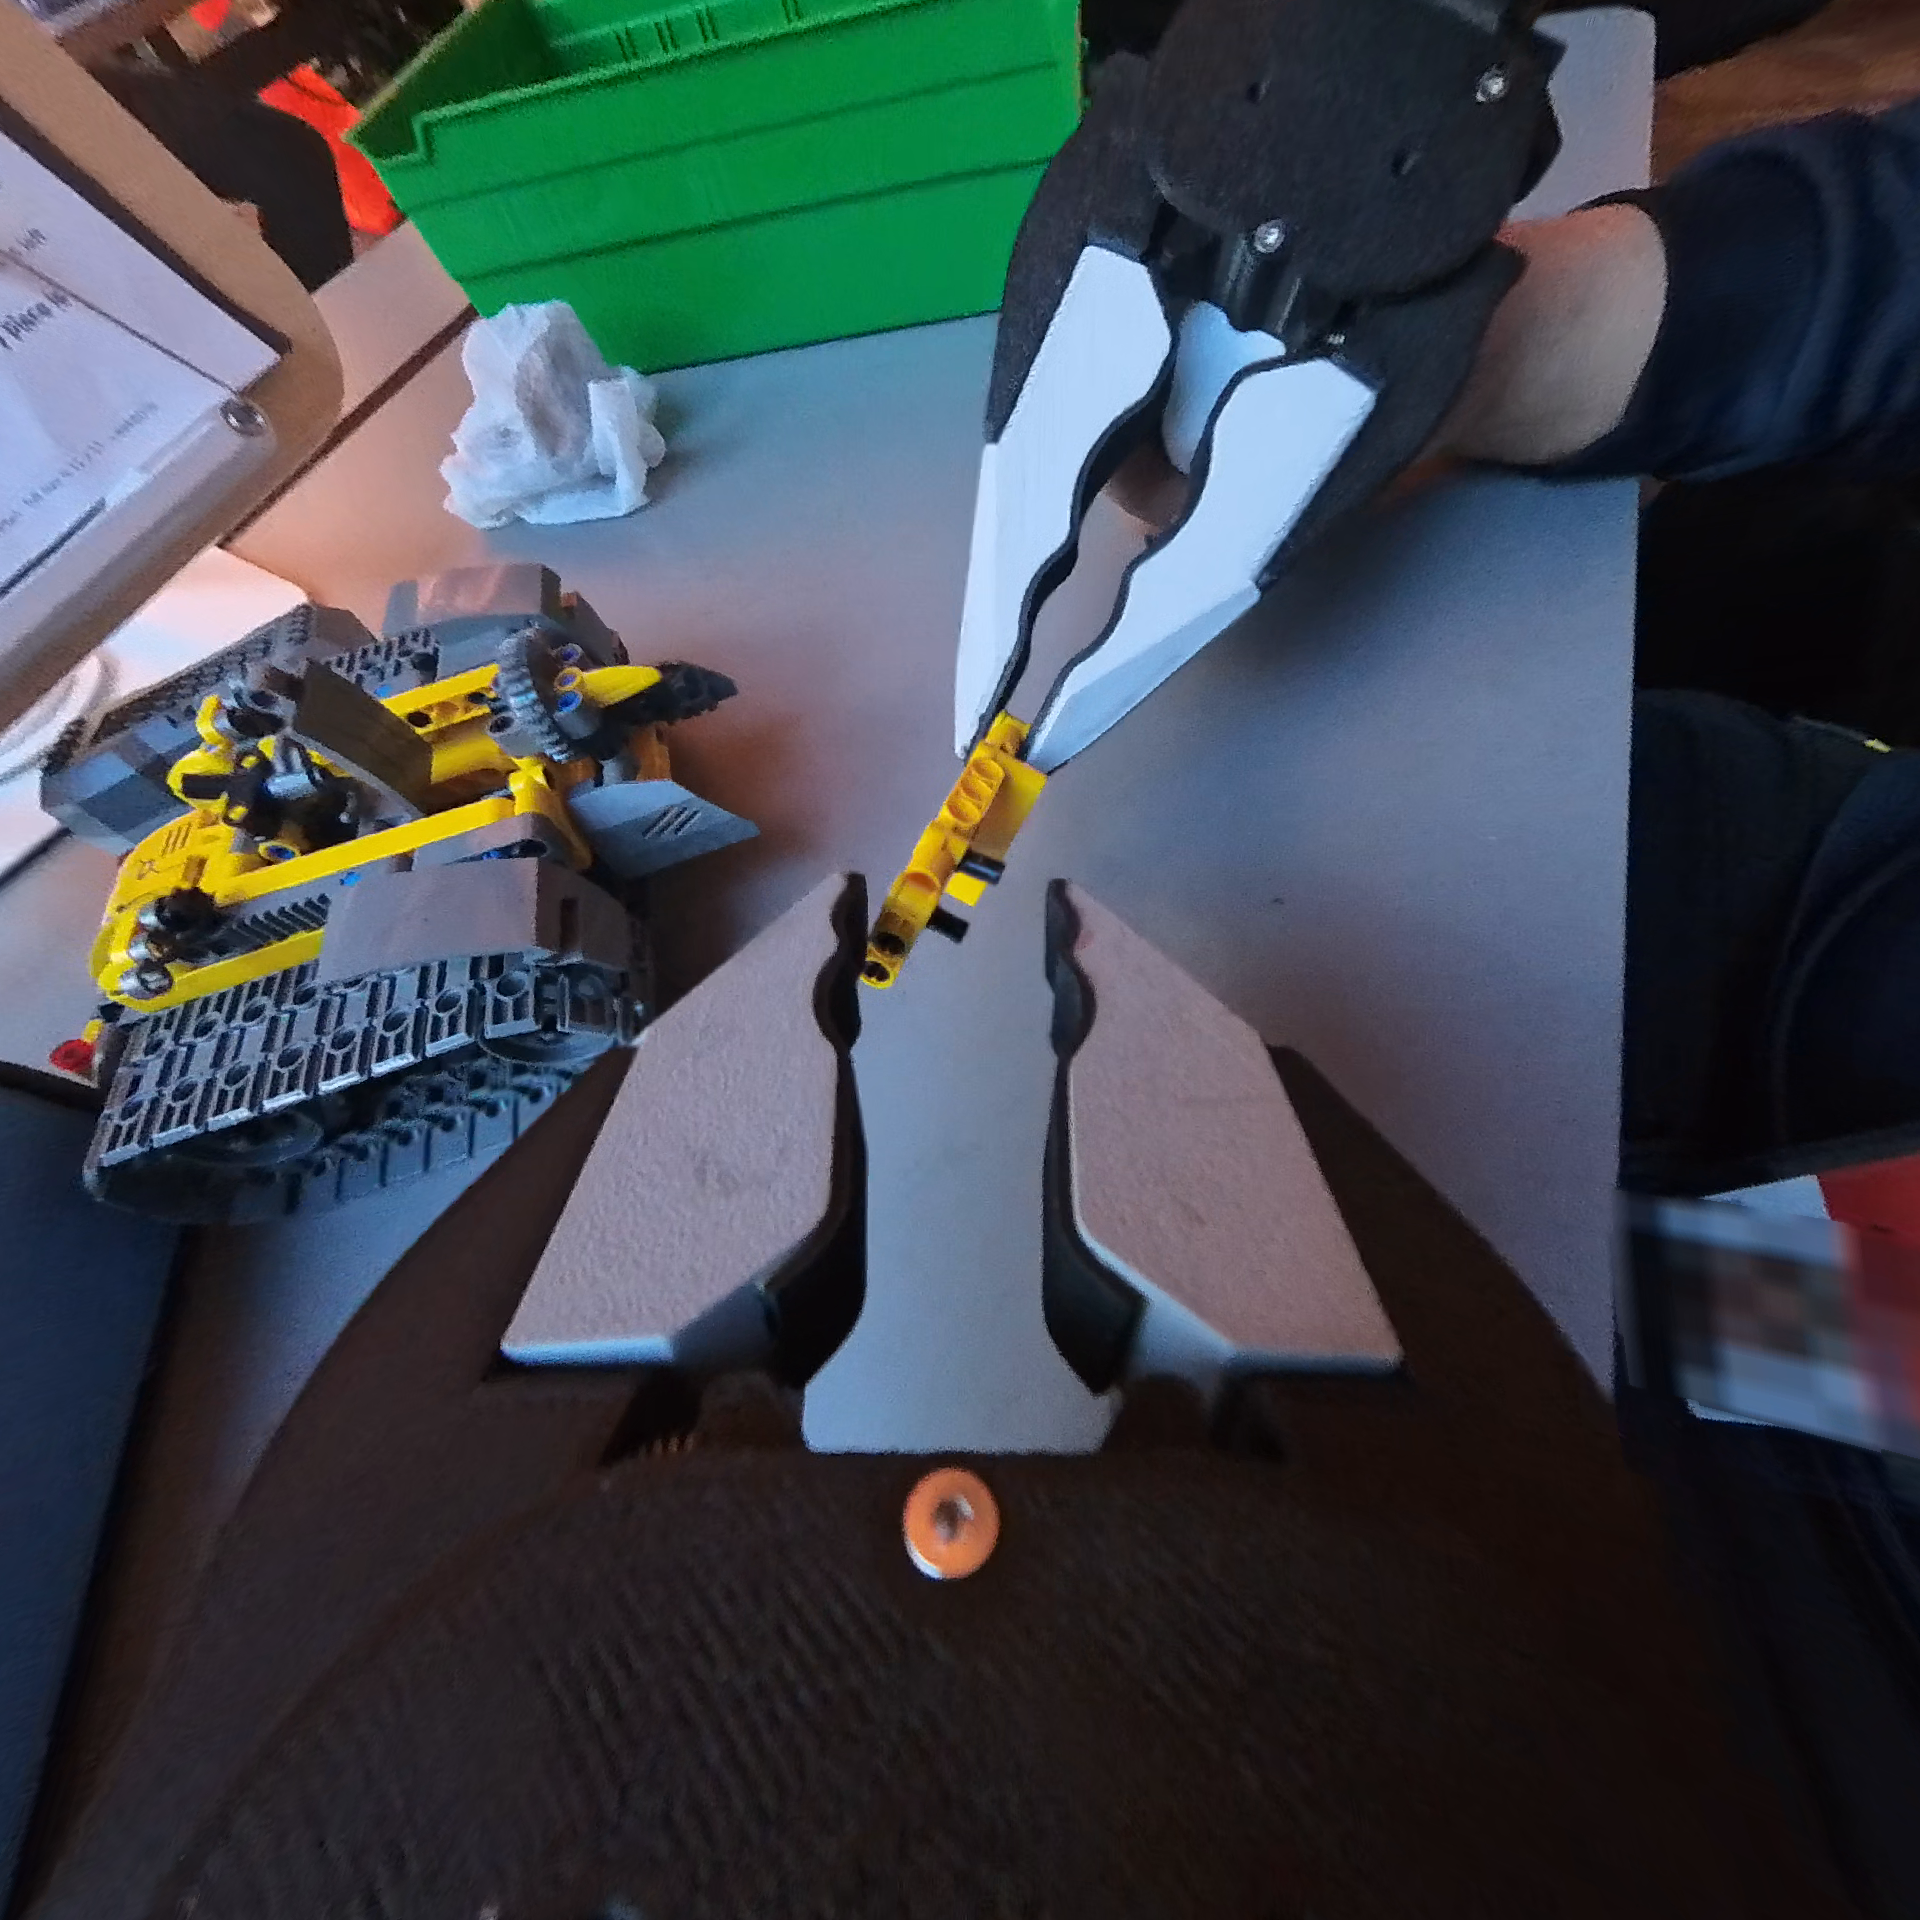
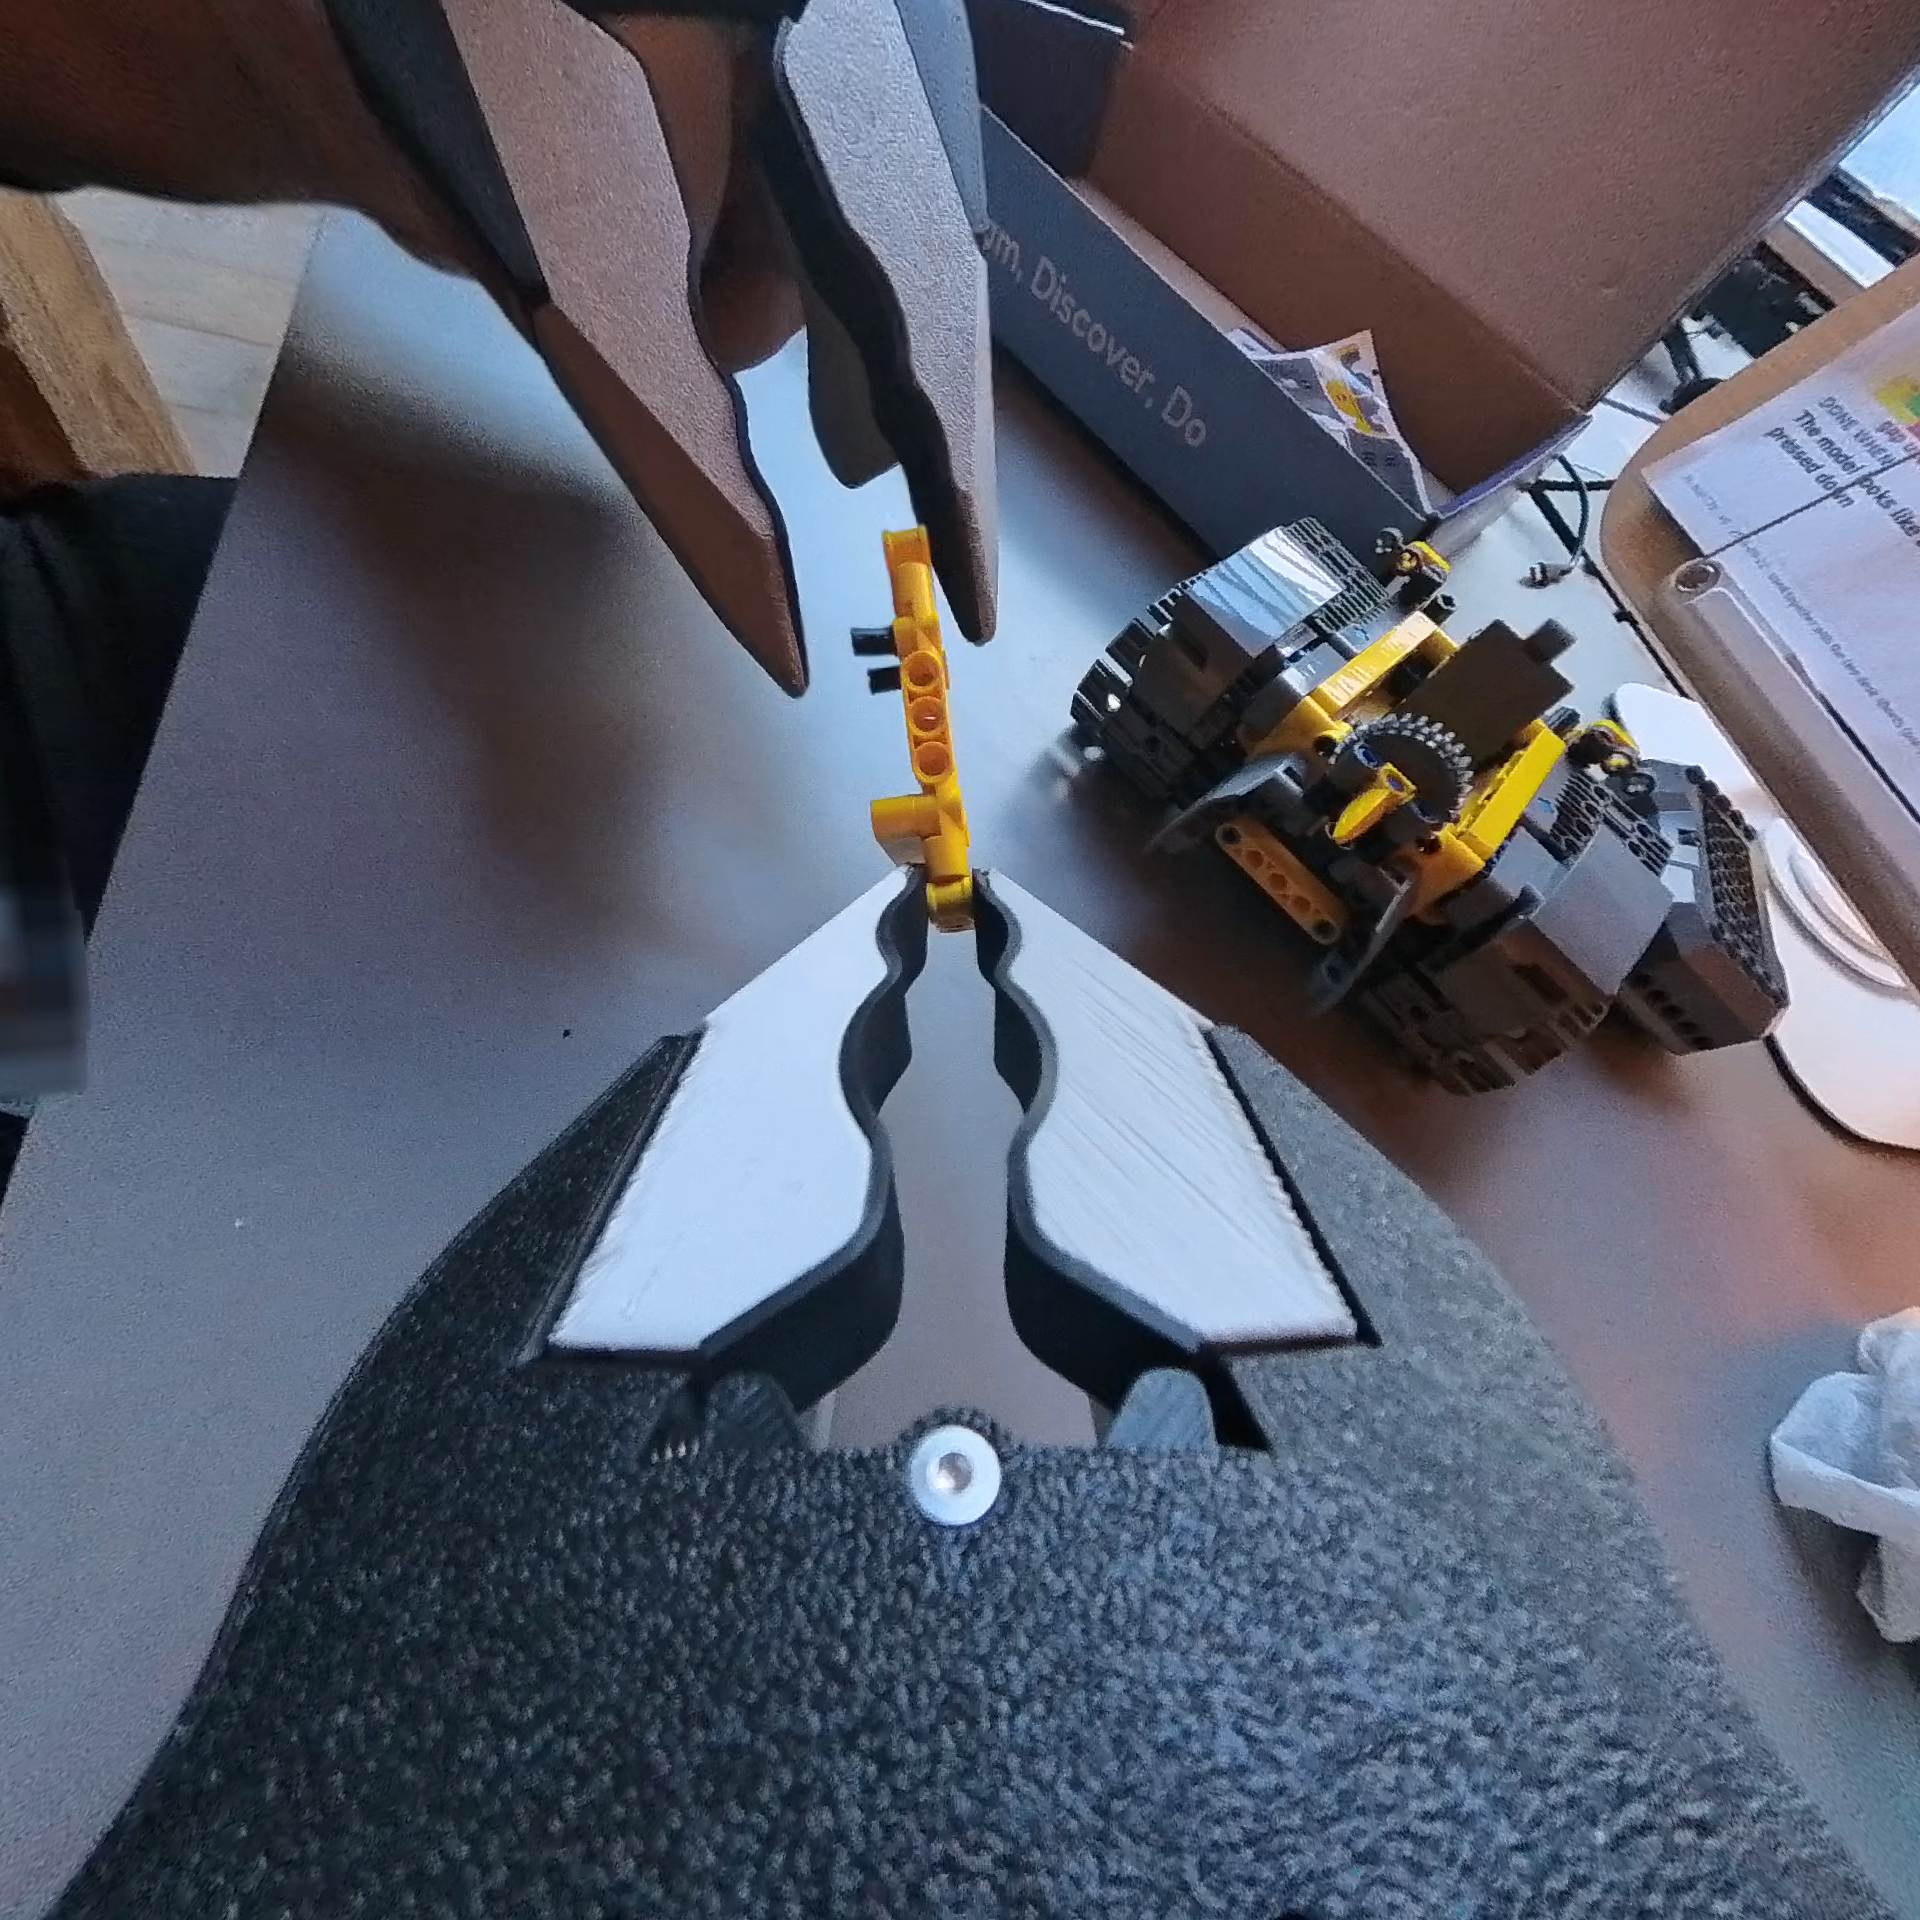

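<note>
The right gripper [image 2: 951, 883] is showing white fingers [image 2: 748, 1164] edged in black on a speckled black body, and it is pinching a yellow toy piece [image 2: 928, 727] with black pins. The left gripper [image 1: 956, 904] is showing pale fingers [image 1: 717, 1122] tinted pinkish-brown on a dark ribbed body. The toy vehicle [image 1: 353, 873] is mixing yellow beams with grey panels and dark grey treads. The bin [image 1: 727, 177] is glowing bright green, the crumpled tissue [image 1: 551, 416] is looking white, and the table [image 1: 1351, 831] is appearing plain grey.

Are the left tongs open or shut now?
Open. The left tongs show a gap between their tips; the yellow piece sits beside one tip.
</note>
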{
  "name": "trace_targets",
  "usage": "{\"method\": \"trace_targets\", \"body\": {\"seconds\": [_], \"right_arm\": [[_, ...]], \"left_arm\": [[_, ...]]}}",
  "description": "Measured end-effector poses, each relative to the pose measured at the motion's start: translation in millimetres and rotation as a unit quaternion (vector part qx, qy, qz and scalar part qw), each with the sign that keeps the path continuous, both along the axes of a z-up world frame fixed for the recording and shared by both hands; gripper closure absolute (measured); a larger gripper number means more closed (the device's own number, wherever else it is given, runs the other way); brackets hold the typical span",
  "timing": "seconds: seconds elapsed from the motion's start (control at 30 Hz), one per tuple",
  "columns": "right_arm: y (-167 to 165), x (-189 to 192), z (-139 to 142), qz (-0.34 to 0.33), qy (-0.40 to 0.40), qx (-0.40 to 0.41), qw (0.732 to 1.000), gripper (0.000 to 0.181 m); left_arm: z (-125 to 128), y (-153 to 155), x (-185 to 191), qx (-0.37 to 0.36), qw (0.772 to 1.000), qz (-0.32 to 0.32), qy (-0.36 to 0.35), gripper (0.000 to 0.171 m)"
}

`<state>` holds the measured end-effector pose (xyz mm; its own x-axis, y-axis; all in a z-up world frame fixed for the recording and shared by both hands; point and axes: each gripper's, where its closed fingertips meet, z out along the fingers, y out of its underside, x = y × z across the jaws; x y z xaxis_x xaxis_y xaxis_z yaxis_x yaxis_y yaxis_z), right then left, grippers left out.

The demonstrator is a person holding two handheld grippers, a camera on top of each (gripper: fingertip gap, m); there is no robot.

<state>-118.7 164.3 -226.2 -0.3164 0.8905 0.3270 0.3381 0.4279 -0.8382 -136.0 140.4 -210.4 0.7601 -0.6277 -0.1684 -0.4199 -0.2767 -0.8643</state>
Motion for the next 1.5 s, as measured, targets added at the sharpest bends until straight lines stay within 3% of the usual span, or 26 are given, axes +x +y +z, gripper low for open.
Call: {"method": "trace_targets", "body": {"seconds": [0.13, 0.43, 0.7, 0.87, 1.0, 1.1, 1.23, 1.37, 1.5], "right_arm": [[6, -1, -3, -0.016, -0.002, 0.027, 1.0, 0.175], [-3, 0, -5, 0.004, 0.001, 0.05, 0.999, 0.175], [-11, -2, -8, 0.014, 0.003, 0.086, 0.996, 0.175], [-23, -3, 3, 0.025, 0.03, 0.074, 0.996, 0.175], [-24, -3, 3, 0.029, 0.029, 0.059, 0.997, 0.175], [-26, -1, 5, 0.035, 0.032, 0.048, 0.998, 0.175], [-33, 1, 13, 0.049, 0.054, 0.044, 0.996, 0.174], [-40, 12, 31, 0.084, 0.086, -0.033, 0.992, 0.167], [-40, 17, 26, 0.092, 0.046, -0.086, 0.991, 0.153]], "left_arm": [[4, 1, -4, -0.002, 1.0, 0.016, 0.001, 0.138], [-10, 7, 1, 0.022, 0.993, 0.03, 0.114, 0.141], [-27, 5, -1, 0.011, 0.981, 0.028, 0.191, 0.156], [-39, 5, -4, -0.011, 0.988, 0.03, 0.153, 0.157], [-29, 4, 7, 0.015, 0.99, 0.01, 0.141, 0.153], [-26, 3, 9, 0.032, 0.985, 0.002, 0.169, 0.164], [-23, -4, 14, 0.054, 0.984, -0.017, 0.167, 0.166], [-10, -13, 17, 0.093, 0.988, -0.041, 0.115, 0.166], [-5, -23, 15, 0.113, 0.99, -0.056, 0.069, 0.167]]}}
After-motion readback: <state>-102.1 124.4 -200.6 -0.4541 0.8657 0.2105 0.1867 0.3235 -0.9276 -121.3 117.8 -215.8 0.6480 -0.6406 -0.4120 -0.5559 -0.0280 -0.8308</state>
